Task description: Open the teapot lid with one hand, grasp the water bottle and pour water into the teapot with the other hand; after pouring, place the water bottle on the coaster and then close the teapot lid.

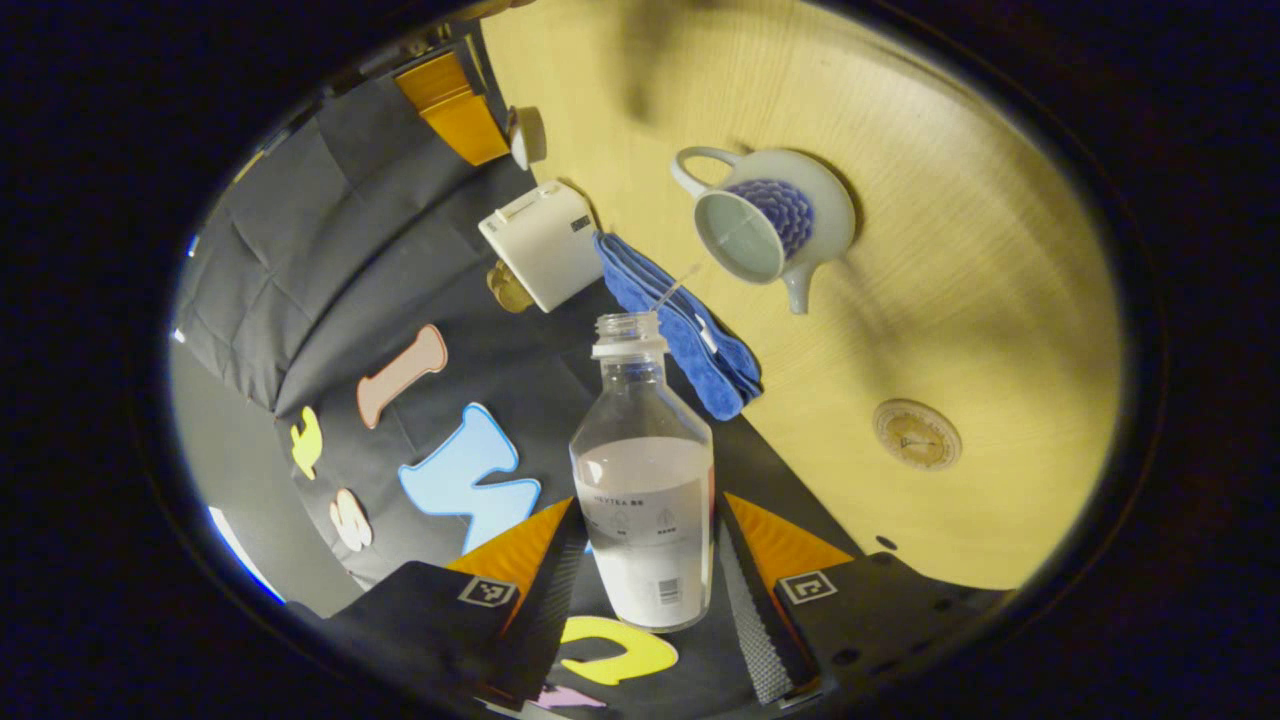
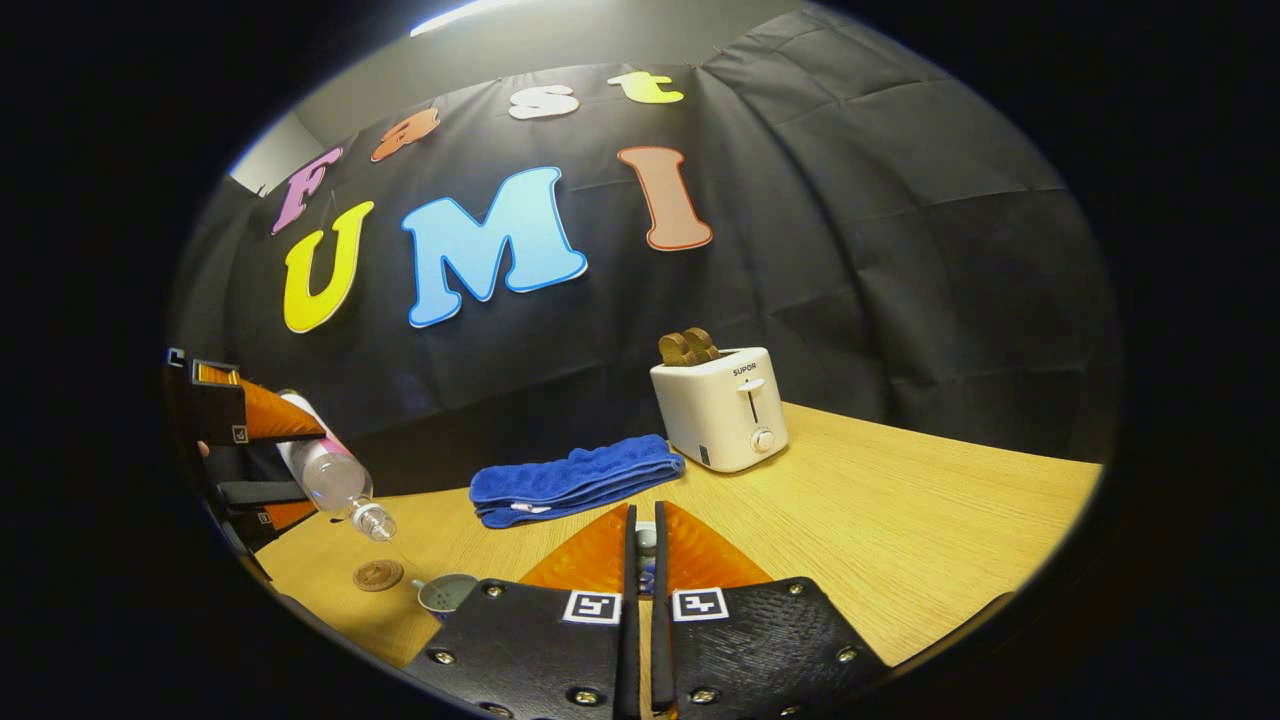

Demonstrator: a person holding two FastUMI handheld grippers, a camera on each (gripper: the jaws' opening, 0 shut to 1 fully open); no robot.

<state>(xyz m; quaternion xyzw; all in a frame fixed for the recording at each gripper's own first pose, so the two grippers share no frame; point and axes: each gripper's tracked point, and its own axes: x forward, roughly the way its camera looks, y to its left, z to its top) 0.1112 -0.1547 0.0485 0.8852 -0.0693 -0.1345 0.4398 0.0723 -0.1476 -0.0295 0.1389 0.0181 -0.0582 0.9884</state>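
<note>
We hold the water bottle (image 1: 645,470) tipped mouth-first toward the open teapot (image 1: 765,225), our left gripper (image 1: 645,575) fingers clamped on its body. We should bring the mouth over the teapot's opening before tilting further. Our right gripper (image 2: 640,540) fingers are nearly closed, apparently pinching the lid. Beyond the teapot lie a blue towel (image 1: 685,335) and toaster (image 1: 540,245); the coaster (image 1: 917,434) waits beside it on the worktop (image 1: 980,250).

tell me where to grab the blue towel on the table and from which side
Take the blue towel across its middle, coming straight down from above. It lies flat in a long folded stack on the table, so the fingers can straddle its narrow width.
</note>
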